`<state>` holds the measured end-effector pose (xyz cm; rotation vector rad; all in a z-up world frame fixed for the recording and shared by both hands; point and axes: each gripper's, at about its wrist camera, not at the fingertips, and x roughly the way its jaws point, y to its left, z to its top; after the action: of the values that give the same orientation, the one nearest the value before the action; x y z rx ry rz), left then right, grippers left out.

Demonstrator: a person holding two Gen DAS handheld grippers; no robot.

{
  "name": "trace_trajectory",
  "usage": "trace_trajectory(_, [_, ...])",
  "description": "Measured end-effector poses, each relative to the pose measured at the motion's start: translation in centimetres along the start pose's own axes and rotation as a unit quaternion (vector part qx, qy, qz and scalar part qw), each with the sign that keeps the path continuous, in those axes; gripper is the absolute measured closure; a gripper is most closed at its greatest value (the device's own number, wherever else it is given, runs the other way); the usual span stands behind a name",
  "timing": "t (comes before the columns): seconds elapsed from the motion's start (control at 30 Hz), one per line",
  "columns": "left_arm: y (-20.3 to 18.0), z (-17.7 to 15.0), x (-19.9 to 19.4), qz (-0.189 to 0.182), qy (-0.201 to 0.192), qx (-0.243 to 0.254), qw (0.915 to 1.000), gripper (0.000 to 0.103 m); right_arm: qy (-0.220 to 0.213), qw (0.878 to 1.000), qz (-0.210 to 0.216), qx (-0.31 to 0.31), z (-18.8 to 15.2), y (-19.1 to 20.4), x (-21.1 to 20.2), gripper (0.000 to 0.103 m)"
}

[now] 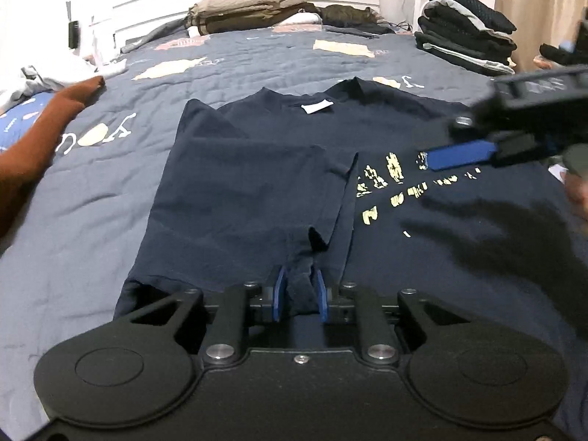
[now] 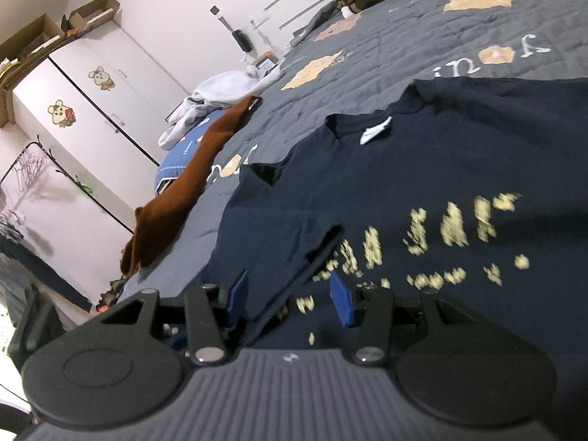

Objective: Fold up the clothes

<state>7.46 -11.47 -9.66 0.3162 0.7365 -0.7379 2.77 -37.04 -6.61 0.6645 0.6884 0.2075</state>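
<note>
Left wrist view, nearest first: the left gripper (image 1: 299,294) has its blue pads pinched on a bunched fold of the navy T-shirt (image 1: 257,191), at the hem closest to the camera. That shirt lies flat on the blue-grey quilt (image 1: 110,198), its left side folded inward so the sleeve edge runs down the middle, with cracked yellow print (image 1: 389,183) showing to the right and a white neck label (image 1: 318,107) at the far collar. From the right, the right gripper (image 2: 290,294) reaches over the print; in its own view the jaws stand apart, nothing pressed between the pads, the folded edge of the shirt lying below them. Left of the shirt a rust-brown garment (image 1: 40,128) trails off the bed edge, with white laundry (image 1: 44,73) beyond it. Farther back, a khaki folded pile (image 1: 250,13) rests by the headboard, and a stack of dark folded clothes (image 1: 466,36) sits at the far right. Across the room stands a white wardrobe (image 2: 92,88) topped with cardboard boxes (image 2: 44,36).
</note>
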Motion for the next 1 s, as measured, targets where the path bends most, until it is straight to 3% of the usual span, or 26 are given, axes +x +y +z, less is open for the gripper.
trace_trajectory(0.23, [0.7,-0.1,-0.3,-0.012,0.000,-0.012,0.9998,0.087,0.020,0.999,-0.003,0.037,1.3,-0.1,4.9,0.055])
trace_trajectory(0.53, [0.7,-0.2,0.0,-0.016,0.005,-0.013,0.9998,0.087,0.017,0.997,-0.013,0.073,1.7,-1.1,6.9,0.056])
trace_trajectory(0.63, [0.7,-0.3,0.0,-0.017,0.006,-0.012,0.9998,0.087,0.016,0.996,-0.003,0.090,2.1,-1.0,7.5,0.071])
trace_trajectory(0.7, [0.7,-0.4,-0.1,-0.019,0.007,-0.011,0.9997,0.087,0.009,0.995,-0.003,0.098,2.3,-1.0,7.6,0.100])
trace_trajectory(0.87, [0.3,-0.8,-1.1,-0.041,0.003,0.013,0.9991,0.090,-0.060,0.988,-0.018,0.142,3.3,-2.2,5.5,0.103])
trace_trajectory(1.0, [0.0,-1.1,-1.6,-0.062,0.009,0.034,0.9975,0.090,-0.082,0.986,-0.046,0.140,3.9,-3.1,4.7,0.103])
